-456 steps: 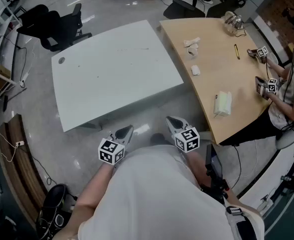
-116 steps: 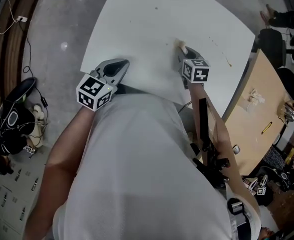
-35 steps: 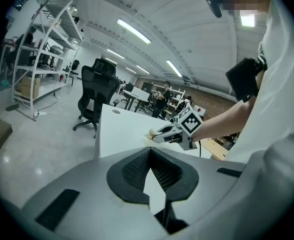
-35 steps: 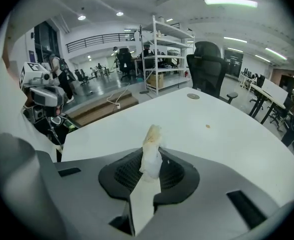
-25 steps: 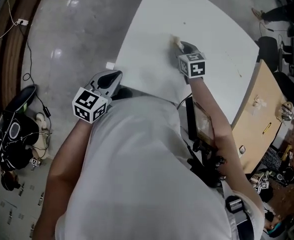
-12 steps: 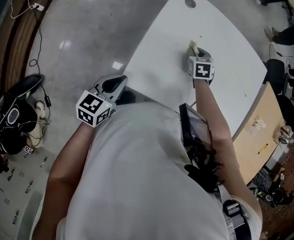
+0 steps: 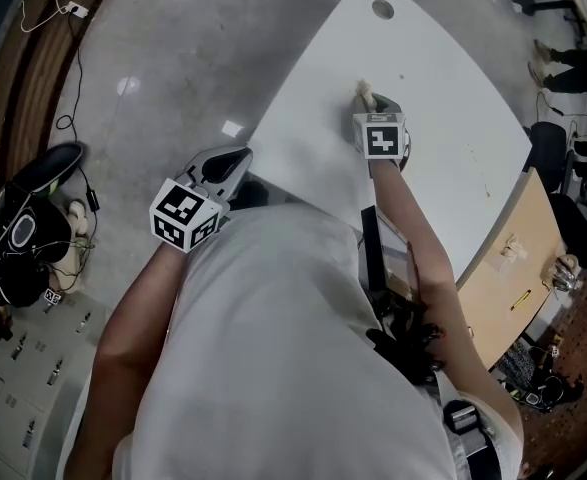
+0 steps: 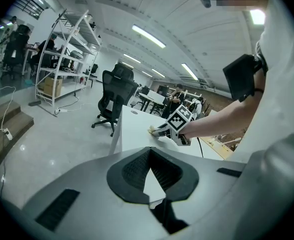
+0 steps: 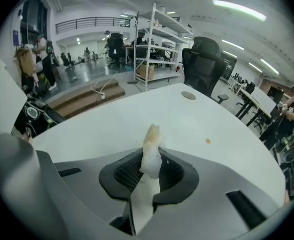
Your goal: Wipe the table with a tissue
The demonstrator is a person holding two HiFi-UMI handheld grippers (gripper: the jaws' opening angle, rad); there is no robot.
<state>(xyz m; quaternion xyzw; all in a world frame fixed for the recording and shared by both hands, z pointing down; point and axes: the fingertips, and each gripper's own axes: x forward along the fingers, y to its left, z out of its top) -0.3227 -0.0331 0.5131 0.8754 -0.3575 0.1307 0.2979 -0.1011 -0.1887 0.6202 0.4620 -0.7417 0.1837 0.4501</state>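
Now the right hand-held gripper, clenched on a crumpled tissue, presses it against the white worktop. It has slid a little to the left in the head view compared with half a second ago. Meanwhile the left hand-held gripper stays off the worktop's near edge, jaws closed on nothing.

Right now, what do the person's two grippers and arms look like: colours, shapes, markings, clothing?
The left gripper and the right gripper are grey moulded shells with black ribbed pads set in a dark recess. Each carries a white cube with black square markers. The person wears a white short-sleeved shirt.
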